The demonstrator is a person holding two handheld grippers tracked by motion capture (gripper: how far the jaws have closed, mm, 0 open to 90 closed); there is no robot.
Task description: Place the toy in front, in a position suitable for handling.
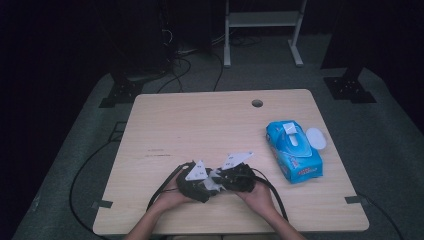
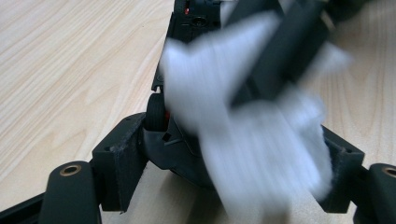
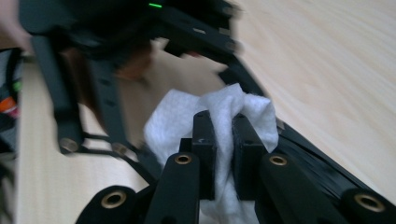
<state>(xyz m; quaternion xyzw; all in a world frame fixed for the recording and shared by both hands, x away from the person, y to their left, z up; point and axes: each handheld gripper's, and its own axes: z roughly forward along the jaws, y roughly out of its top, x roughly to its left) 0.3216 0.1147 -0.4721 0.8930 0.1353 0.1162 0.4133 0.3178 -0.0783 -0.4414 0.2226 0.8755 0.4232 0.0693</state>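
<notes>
Wet wipe (image 3: 219,112) clamped in the right gripper (image 3: 223,140) between both grippers, near the table's (image 1: 200,125) front edge.
The left gripper (image 2: 224,172) is held with jaws apart around the wipe and the right gripper's tip. A blue wipes pack (image 1: 294,151) is seen lying well apart at the right.

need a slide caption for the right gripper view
Right gripper shut on a white wipe, held up against the left gripper above the wooden table.
</notes>
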